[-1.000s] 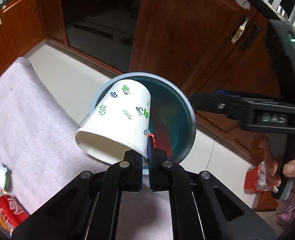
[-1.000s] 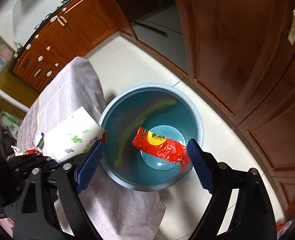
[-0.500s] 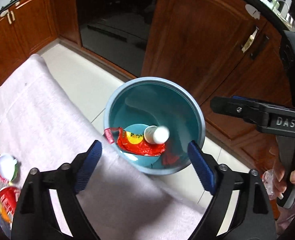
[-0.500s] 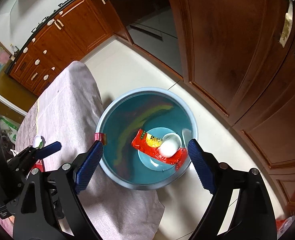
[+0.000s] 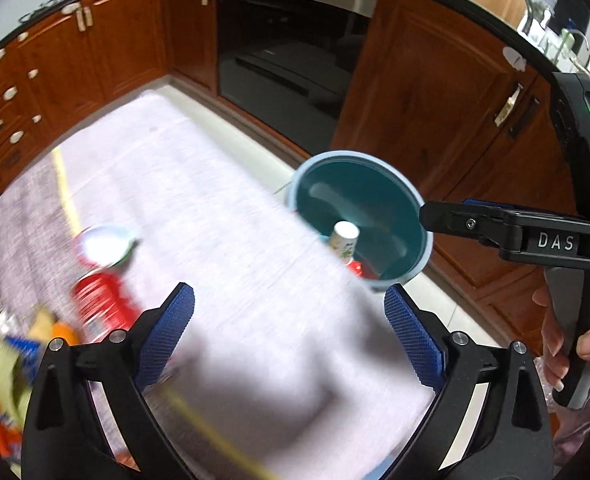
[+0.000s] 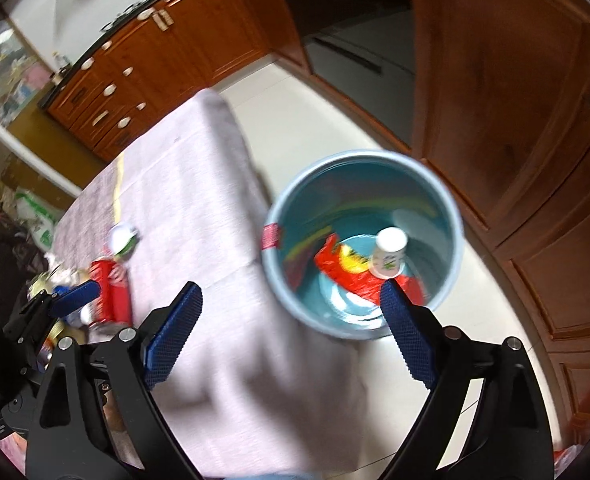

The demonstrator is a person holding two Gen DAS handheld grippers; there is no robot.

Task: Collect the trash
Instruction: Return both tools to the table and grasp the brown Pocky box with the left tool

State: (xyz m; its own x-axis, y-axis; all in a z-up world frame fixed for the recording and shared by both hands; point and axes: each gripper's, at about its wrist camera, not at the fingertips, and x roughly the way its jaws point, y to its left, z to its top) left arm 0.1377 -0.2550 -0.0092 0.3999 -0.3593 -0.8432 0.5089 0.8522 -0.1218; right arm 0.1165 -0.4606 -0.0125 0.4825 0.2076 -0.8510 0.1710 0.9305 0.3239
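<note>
A table draped in a pale cloth (image 5: pixel 223 240) is filling the near and left of both views, blurred by motion. Just off its right edge a blue bin (image 6: pixel 453 216) is standing on the light floor, with brown cabinets (image 5: pixel 423 100) running behind it on the far side. A small red label (image 6: pixel 271 236) is sticking to the bin's left rim.

The left gripper (image 5: pixel 289 338) is hovering over the cloth with its jaws spread wide; they have just been opening, and nothing is sitting between the blue pads. The right gripper (image 6: pixel 291 334) is hanging near the table's right edge and the bin's near rim, its jaws also wide, having just been opening a little, with nothing between them. In the left wrist view a hand (image 5: pixel 571 344) is gripping that right tool's handle at the far right.

Inside the bin a red wrapper (image 6: pixel 351 272) is lying on the bottom, and a white paper cup (image 6: pixel 389 252) with green leaf prints is resting on it, base upward.

On the left of the cloth a red can (image 6: pixel 109 292) is lying on its side, with a small white-and-green lid or cup (image 6: pixel 122 240) just beyond it. More litter, too blurred to name, is crowding the near left corner.
</note>
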